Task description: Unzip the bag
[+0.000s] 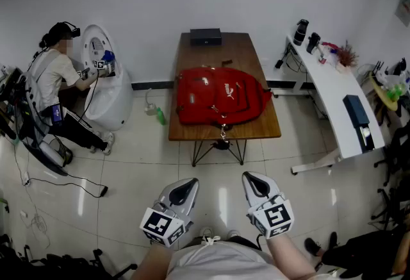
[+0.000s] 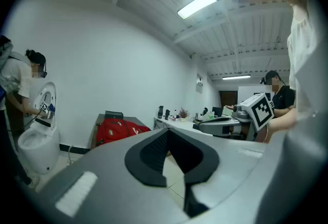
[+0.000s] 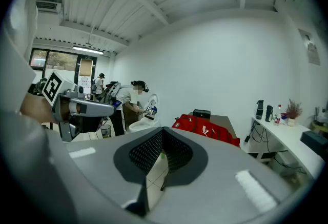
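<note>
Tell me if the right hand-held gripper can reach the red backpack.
Probably not yet: bare floor separates the right hand-held gripper from the red backpack on the table, though nothing blocks the way.

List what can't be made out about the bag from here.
- Zip pull on the red bag: too small in the head view, and both gripper views show the bag far off.
- Bag's underside: hidden against the table.
- Black box behind the bag: too small to identify.
</note>
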Motion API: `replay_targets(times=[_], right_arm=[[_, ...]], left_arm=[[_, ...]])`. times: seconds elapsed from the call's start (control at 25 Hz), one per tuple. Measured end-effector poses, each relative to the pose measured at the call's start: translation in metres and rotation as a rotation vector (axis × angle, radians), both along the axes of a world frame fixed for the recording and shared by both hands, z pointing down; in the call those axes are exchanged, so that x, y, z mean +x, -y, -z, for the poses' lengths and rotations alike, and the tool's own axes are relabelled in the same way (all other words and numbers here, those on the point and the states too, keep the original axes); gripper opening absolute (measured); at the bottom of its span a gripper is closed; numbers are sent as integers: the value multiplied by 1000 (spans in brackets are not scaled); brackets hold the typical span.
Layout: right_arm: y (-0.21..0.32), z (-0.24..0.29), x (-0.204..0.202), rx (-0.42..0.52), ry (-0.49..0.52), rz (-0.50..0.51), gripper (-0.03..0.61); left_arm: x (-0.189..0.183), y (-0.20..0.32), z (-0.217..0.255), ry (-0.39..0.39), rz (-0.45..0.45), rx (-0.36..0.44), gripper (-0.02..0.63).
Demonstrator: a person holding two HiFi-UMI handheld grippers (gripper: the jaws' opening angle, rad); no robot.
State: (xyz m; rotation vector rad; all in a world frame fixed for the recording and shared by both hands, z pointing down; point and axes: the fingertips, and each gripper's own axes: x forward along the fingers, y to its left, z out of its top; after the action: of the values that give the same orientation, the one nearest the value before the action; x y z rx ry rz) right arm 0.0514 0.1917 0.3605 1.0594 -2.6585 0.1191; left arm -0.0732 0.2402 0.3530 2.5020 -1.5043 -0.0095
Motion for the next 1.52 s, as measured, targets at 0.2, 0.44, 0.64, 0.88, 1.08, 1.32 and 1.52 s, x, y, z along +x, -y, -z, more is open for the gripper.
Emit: replay_targets(times=[0.2,0.44,0.64,0.88,1.08,1.32,1.52], right_arm=[[11,-12,-25,28,18,37,8],[57,-22,-35,6,17,28,8],[122,-27,-31,-4,37,40,8],[211,-18,-23,-26,51,76,8],[268,-23,-18,-38,29,84,8],[294,-53,-21,-137,27,66,8],[307,-86,-34,-226,4,28,8]], left_arm=[[-31,15,-12,-2,27,-17,6],[-44,52,-29,-12,38,-57,6],[-40,117,-31,1,55,-58,6],[-32,213,-19,23,83,-35,6],[-27,268,-31,18,97,-71,6],[-29,291,-65,12,72,-183,6],[-39,312,-103,42,44,-273,6]])
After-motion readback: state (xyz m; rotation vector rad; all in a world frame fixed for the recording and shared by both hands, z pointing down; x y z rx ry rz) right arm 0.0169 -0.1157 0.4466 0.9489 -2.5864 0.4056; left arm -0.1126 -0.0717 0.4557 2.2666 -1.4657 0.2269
